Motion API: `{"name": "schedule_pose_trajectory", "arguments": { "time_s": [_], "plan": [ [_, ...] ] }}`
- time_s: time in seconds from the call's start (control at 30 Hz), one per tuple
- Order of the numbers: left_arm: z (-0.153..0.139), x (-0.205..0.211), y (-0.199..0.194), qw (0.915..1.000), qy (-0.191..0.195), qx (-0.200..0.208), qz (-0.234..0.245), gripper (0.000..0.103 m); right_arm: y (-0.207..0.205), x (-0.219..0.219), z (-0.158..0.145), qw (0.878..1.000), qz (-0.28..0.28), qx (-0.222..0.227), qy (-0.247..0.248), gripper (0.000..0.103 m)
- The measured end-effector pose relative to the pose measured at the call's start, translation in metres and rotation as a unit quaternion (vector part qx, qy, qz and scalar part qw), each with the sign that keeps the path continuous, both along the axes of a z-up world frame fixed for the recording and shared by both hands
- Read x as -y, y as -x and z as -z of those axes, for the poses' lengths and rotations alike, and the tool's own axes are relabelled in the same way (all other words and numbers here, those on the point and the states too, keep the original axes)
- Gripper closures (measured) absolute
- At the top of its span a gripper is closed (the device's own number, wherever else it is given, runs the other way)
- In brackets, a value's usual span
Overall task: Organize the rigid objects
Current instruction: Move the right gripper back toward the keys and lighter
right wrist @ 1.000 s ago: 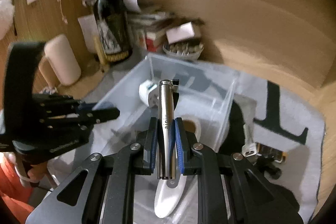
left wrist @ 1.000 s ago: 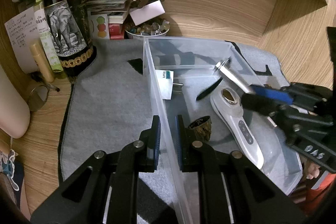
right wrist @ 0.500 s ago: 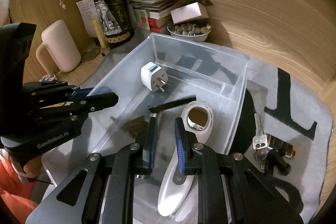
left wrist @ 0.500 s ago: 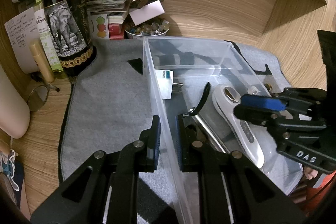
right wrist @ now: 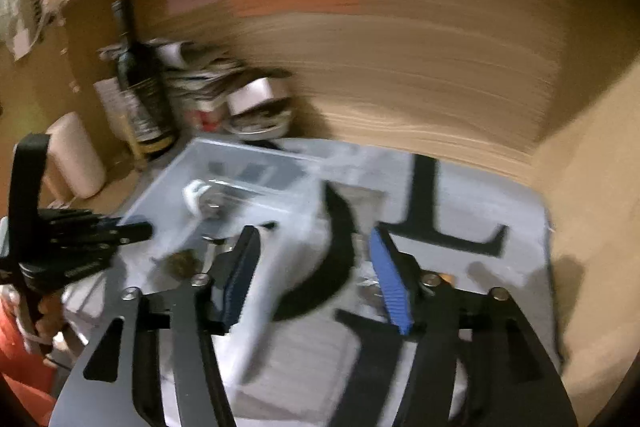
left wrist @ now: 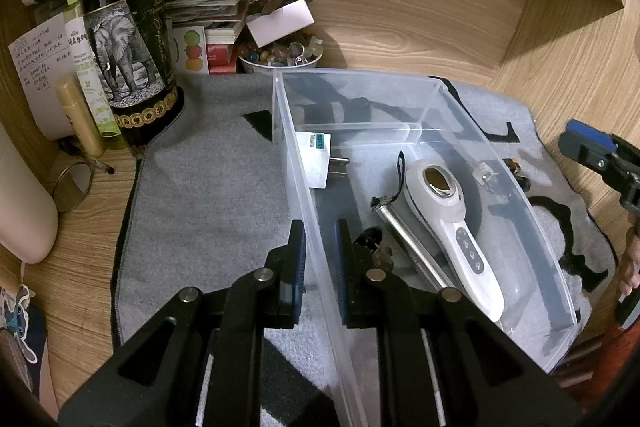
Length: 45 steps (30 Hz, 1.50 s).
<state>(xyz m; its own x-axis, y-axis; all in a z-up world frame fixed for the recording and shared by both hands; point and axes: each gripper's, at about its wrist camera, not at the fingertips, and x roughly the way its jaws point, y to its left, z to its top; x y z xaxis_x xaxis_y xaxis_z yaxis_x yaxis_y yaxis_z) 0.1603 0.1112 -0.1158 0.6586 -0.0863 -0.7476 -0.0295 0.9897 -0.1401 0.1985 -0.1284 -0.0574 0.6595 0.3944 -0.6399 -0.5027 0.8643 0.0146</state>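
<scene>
A clear plastic bin (left wrist: 436, 83) stands on a grey mat (left wrist: 208, 187). In it lie a white plug adapter (left wrist: 314, 163), a white handheld device (left wrist: 452, 223), a silver metal tube (left wrist: 412, 247) with a black strap, and a small dark brown piece (left wrist: 372, 243). My left gripper (left wrist: 320, 243) is shut on the bin's left wall (left wrist: 304, 187). My right gripper (right wrist: 314, 267) is open and empty, held above the bin's right side; the right wrist view is blurred. It also shows at the right edge of the left wrist view (left wrist: 600, 159).
A wine bottle (left wrist: 124, 27), papers, boxes and a bowl of small stones (left wrist: 280, 55) stand against the wooden back wall. A pink mug (left wrist: 20, 203) is at the left. Keys and small parts (left wrist: 516, 171) lie on the mat right of the bin.
My right gripper let go of the silver tube into the bin, then opened wide and drew back to the right. My left gripper has kept its hold on the bin wall.
</scene>
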Motion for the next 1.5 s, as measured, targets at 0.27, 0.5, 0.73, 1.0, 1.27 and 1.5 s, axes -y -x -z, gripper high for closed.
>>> {"name": "schedule_pose_trajectory", "arguments": {
  "time_s": [0.27,0.5,0.73,1.0,1.27,1.5],
  "plan": [
    [0.002,-0.001,-0.003,1.0000,-0.002,-0.004,-0.002,0.090,-0.013,0.032,0.042,0.997,0.044,-0.065,0.017,0.046],
    [0.003,-0.001,-0.005,1.0000,-0.003,-0.008,-0.002,0.090,-0.029,0.037,0.075,0.992,0.052,-0.110,0.023,0.046],
    [0.004,-0.002,-0.007,0.9999,-0.002,-0.011,-0.004,0.089,-0.047,0.046,0.081,0.990,0.078,-0.115,0.017,0.046],
    [0.004,-0.002,-0.007,0.9999,-0.003,-0.012,-0.004,0.089,-0.064,0.036,0.085,0.990,0.076,-0.114,0.020,0.046],
    [0.003,-0.002,-0.007,0.9999,-0.002,-0.010,-0.004,0.089,-0.075,0.027,0.090,0.991,0.069,-0.111,0.042,0.045],
    [0.002,-0.003,-0.006,1.0000,-0.003,-0.008,-0.003,0.089,-0.066,0.033,0.089,0.991,0.074,-0.108,0.025,0.046]
  ]
}}
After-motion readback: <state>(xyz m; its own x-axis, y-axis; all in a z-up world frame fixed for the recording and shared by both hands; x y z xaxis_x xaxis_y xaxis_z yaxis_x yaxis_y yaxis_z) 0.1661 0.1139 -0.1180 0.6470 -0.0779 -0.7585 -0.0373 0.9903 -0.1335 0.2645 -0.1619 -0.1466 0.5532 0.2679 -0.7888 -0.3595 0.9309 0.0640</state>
